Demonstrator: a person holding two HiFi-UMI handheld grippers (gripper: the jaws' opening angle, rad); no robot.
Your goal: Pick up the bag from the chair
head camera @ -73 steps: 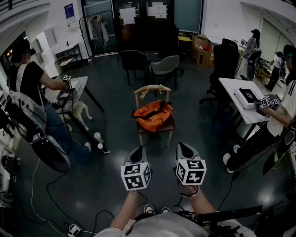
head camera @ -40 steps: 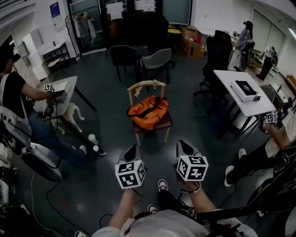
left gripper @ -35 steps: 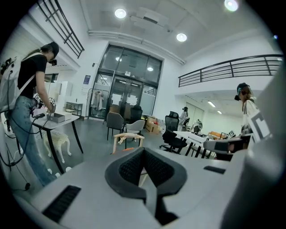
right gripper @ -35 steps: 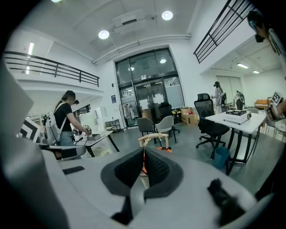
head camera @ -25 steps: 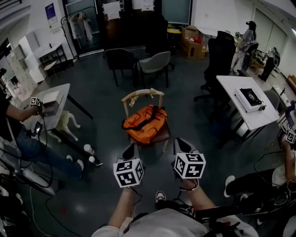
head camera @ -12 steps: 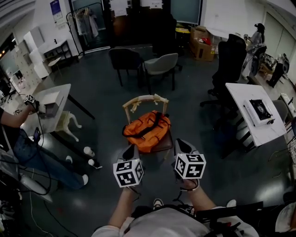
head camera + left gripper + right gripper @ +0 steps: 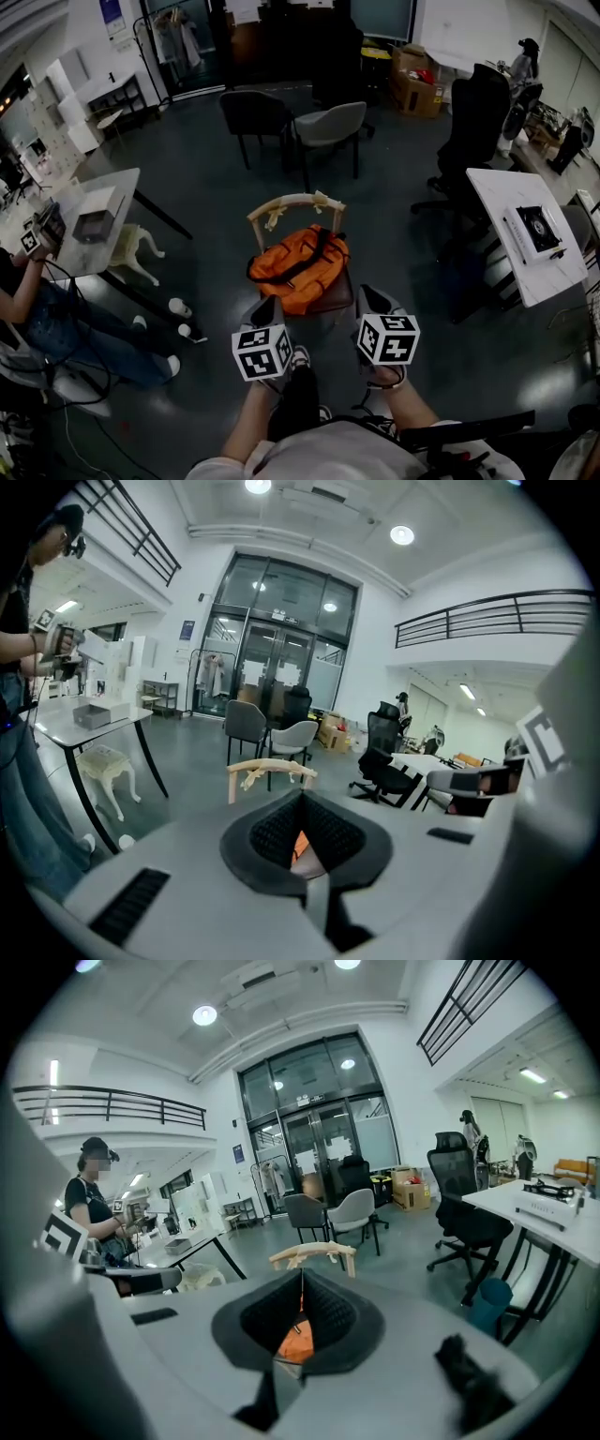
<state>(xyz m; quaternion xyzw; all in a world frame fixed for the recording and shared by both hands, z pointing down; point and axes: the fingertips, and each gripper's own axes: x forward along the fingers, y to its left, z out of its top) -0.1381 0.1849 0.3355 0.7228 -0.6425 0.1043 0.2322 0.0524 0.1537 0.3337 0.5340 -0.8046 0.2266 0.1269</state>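
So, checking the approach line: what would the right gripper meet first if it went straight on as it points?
Probably the orange bag on the chair, straight ahead of the right gripper; nothing else shows in between.

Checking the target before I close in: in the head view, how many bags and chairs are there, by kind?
orange bag: 1
wooden chair: 1
dark chair: 1
grey chair: 1
black office chair: 1
Total: 5

Orange bag (image 7: 298, 264) on wooden chair (image 7: 295, 201)
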